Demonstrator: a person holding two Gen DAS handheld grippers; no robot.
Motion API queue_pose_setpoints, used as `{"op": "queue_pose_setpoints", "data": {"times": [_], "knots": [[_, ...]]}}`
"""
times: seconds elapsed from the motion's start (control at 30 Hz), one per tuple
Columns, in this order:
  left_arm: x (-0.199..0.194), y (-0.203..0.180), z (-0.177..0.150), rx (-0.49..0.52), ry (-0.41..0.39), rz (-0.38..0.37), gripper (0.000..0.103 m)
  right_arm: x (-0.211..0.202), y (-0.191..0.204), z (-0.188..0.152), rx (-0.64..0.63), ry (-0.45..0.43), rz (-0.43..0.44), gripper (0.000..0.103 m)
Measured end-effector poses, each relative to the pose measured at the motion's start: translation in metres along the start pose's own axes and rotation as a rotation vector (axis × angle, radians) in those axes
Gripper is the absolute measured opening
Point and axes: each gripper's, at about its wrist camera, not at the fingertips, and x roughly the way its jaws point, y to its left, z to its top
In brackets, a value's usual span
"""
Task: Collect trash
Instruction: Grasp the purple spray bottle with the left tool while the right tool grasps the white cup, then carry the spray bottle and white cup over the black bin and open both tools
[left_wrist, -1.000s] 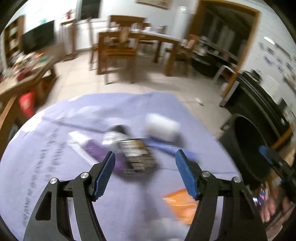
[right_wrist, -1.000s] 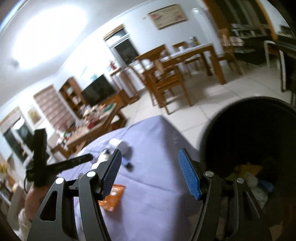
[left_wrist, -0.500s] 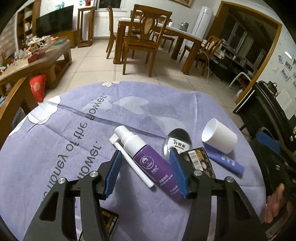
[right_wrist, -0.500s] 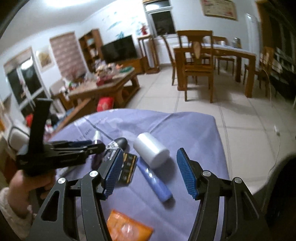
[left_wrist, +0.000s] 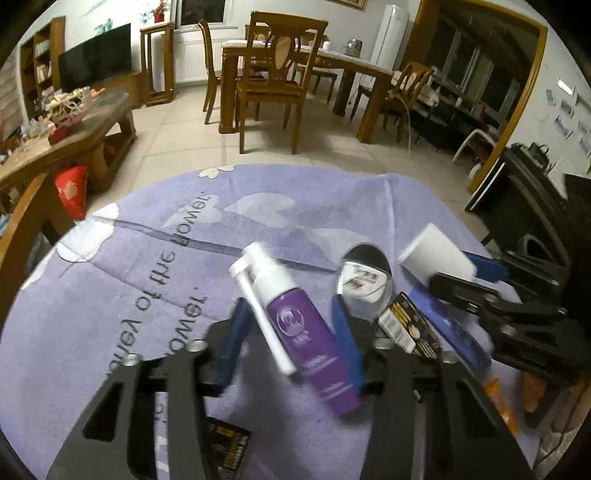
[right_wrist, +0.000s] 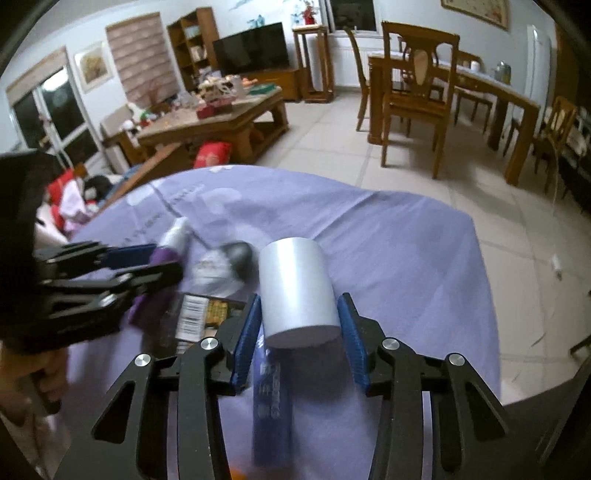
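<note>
A purple spray bottle with a white nozzle lies between the blue pads of my left gripper, which is closed on it. My right gripper is closed on a white paper cup lying on its side; the cup also shows in the left wrist view. A blue tube lies under the cup. A black snack wrapper and a silver pouch lie between the two grippers. An orange wrapper sits at the right.
Everything lies on a round table under a purple cloth. Another black wrapper lies near the front edge. A black bin edge is at lower right. Wooden chairs and a coffee table stand beyond.
My left gripper has closed in on the purple spray bottle. My right gripper moved down over the table from the bin and closed around the white cup.
</note>
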Motion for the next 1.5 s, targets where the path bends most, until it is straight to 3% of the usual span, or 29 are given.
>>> {"op": "queue_pose_setpoints", "data": {"times": [0.1, 0.27, 0.43, 0.57, 0.77, 0.93, 1.17, 1.5], "knots": [[-0.001, 0.001, 0.000, 0.028, 0.009, 0.035, 0.031, -0.019, 0.002, -0.010, 0.049, -0.035, 0.056, 0.043], [-0.007, 0.003, -0.001, 0.036, -0.004, 0.007, 0.031, -0.063, 0.002, -0.033, 0.162, -0.124, 0.170, 0.042], [-0.053, -0.014, -0.002, 0.045, -0.138, -0.061, 0.031, -0.119, -0.010, -0.062, 0.255, -0.243, 0.213, 0.042], [-0.095, -0.055, -0.012, 0.096, -0.227, -0.124, 0.031, -0.159, -0.032, -0.086, 0.335, -0.318, 0.226, 0.042], [-0.129, -0.129, -0.029, 0.214, -0.308, -0.192, 0.031, -0.219, -0.070, -0.126, 0.428, -0.433, 0.158, 0.042], [-0.132, -0.184, -0.042, 0.303, -0.342, -0.236, 0.031, -0.267, -0.102, -0.170, 0.491, -0.529, 0.074, 0.042], [-0.112, -0.257, -0.062, 0.409, -0.307, -0.316, 0.031, -0.302, -0.157, -0.223, 0.608, -0.607, -0.015, 0.042], [-0.077, -0.319, -0.073, 0.520, -0.240, -0.320, 0.031, -0.305, -0.227, -0.282, 0.742, -0.633, -0.084, 0.041]]}}
